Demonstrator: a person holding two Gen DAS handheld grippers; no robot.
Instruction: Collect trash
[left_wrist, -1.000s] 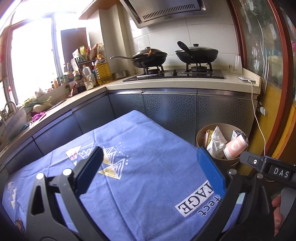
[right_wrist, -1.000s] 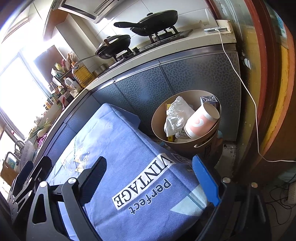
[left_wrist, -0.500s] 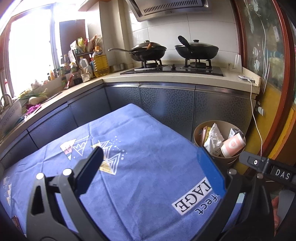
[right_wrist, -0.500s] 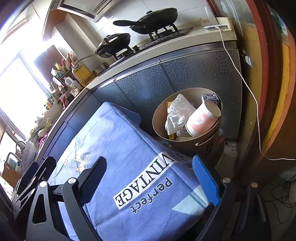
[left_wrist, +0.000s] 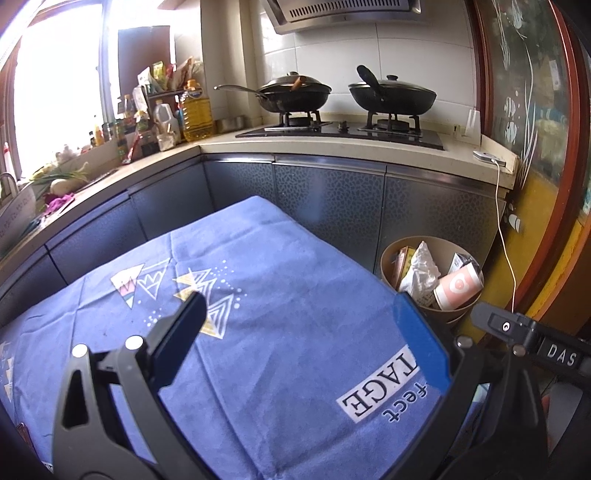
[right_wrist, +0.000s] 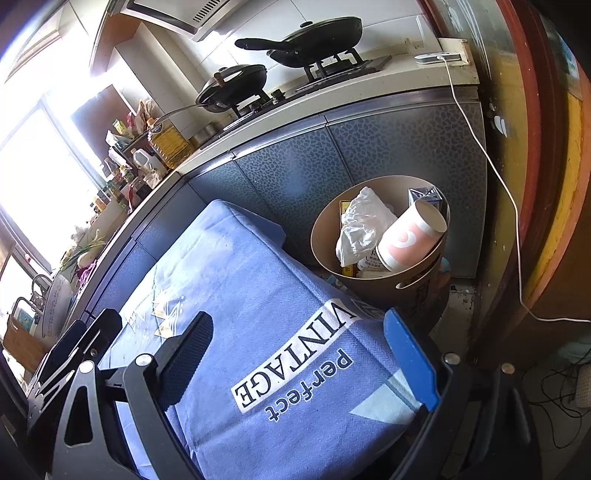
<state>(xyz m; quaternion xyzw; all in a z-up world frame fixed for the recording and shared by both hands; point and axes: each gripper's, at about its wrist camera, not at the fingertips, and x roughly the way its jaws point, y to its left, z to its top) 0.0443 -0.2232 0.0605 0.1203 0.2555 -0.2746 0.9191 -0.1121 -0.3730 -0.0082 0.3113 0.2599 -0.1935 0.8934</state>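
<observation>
A tan round trash bin (left_wrist: 388, 258) (right_wrist: 369, 291) stands on the floor past the table's far right corner, against the cabinets. It holds a pink paper cup (left_wrist: 458, 286) (right_wrist: 410, 236), crumpled white paper (left_wrist: 419, 273) (right_wrist: 360, 229) and small cartons. My left gripper (left_wrist: 299, 332) hovers open over the blue tablecloth (left_wrist: 277, 295) with nothing between its fingers. Over the cloth's printed corner (right_wrist: 295, 365), nearer the bin, my right gripper (right_wrist: 299, 358) is open and empty too. No loose trash shows on the cloth.
Grey cabinet doors (left_wrist: 332, 206) run behind the table under a counter. A stove carries two black pans (left_wrist: 295, 94) (left_wrist: 391, 94). A white cable (left_wrist: 502, 221) hangs down by the bin. Bottles (left_wrist: 195, 110) crowd the counter corner. A red-framed door (right_wrist: 535, 184) is on the right.
The left wrist view has shifted a little, so the bin and stove sit lower and farther off in it. The right gripper has barely moved. Both stayed open.
</observation>
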